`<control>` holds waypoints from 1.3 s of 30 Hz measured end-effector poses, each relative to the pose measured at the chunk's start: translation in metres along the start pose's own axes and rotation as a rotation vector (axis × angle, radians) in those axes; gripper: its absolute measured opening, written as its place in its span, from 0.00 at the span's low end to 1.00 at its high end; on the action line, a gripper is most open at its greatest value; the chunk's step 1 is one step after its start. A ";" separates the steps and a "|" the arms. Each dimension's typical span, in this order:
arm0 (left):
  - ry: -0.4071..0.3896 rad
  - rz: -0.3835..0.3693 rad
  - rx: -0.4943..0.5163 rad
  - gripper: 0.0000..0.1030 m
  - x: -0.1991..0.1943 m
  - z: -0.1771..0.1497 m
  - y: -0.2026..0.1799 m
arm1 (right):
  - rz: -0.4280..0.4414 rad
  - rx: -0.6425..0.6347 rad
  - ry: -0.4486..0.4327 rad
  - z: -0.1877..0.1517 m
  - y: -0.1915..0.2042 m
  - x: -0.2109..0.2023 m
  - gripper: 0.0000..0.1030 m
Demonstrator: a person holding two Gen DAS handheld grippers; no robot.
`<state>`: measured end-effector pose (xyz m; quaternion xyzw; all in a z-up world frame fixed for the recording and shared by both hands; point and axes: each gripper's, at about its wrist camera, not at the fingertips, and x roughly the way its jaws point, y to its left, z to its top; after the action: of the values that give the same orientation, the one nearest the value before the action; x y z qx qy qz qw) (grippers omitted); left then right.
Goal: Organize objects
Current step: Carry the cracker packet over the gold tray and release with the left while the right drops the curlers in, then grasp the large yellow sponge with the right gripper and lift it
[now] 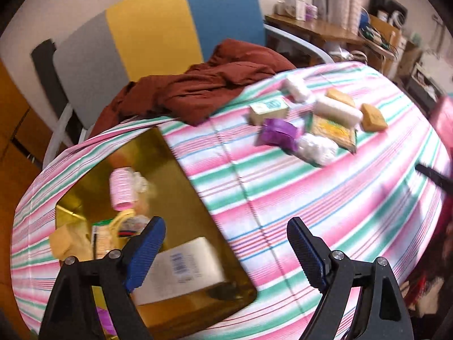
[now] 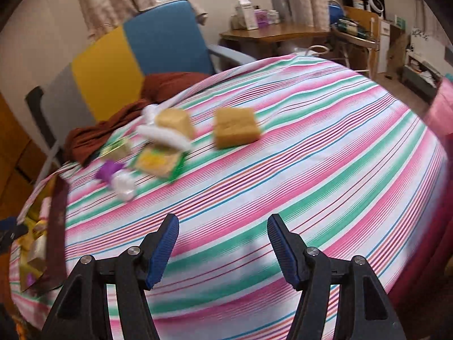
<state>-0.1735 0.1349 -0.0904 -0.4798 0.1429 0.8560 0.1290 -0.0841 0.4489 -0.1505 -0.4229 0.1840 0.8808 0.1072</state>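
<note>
A: Left wrist view first: the left hand-held gripper [image 1: 226,250] is spread wide with nothing in it, tilted down over the edge of the gold tray [image 1: 181,155], which already holds a pink roller [image 1: 122,188] and a white box [image 1: 184,266]. It could clip the tray rim going in.

B: Right wrist view: the right hand-held gripper [image 2: 223,250] is also spread and empty, angled down at bare striped worktop [image 2: 325,170]. The pile sits far-left, with 1 sponge [image 2: 236,127] apart. It's blurry, so a rushed grab could knock the clustered packets.
</note>
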 end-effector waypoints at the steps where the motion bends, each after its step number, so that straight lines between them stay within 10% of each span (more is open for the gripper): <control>1: 0.006 0.000 0.012 0.86 0.002 0.000 -0.007 | 0.000 0.004 -0.003 0.006 -0.001 0.005 0.64; 21: 0.083 -0.045 0.075 0.86 0.040 0.007 -0.051 | 0.018 -0.156 0.032 0.102 0.001 0.094 0.79; 39: 0.102 -0.059 0.049 0.86 0.056 0.015 -0.047 | -0.061 -0.208 0.184 0.110 0.013 0.144 0.73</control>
<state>-0.1971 0.1882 -0.1370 -0.5236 0.1558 0.8225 0.1586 -0.2558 0.4876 -0.1973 -0.5159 0.0877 0.8491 0.0720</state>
